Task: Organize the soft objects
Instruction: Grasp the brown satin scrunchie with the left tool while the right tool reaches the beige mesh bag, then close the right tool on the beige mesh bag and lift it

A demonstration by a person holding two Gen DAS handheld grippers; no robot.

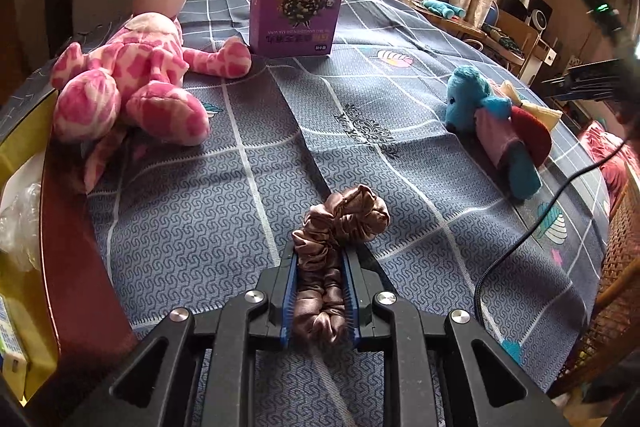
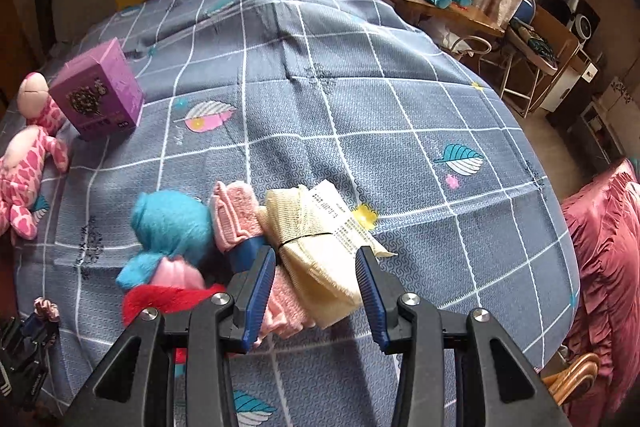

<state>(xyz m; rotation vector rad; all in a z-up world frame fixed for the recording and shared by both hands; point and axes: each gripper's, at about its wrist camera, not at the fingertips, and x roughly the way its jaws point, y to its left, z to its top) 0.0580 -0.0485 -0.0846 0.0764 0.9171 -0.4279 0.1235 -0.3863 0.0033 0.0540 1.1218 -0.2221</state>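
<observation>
A: What have we got in the left claw (image 1: pixel 319 301)?

B: We're clenched on the brown scrunchie (image 1: pixel 338 239) — its ruffles bunch out past the fingertips toward 12 o'clock, low over the grey checked cloth (image 1: pixel 400 87) on the bench.

A: And the right claw (image 2: pixel 316 293)?

B: We hang it part-open over the heap of soft things. The cream bundle (image 2: pixel 316 247) with its paper label lies between the pads; the right pad stands clear of it, and whether the left one touches the pink cloth (image 2: pixel 280 303) beside it we cannot tell.

A: The rest?

B: In the right view the blue plush (image 2: pixel 168 227) lies at 10 o'clock of the claw, touching a folded pink cloth, with a red piece (image 2: pixel 160 301) below it. The pink giraffe (image 1: pixel 136 75) sprawls at 10 o'clock in the left view, one leg just beside the purple box (image 1: pixel 296 11) at 12.
</observation>
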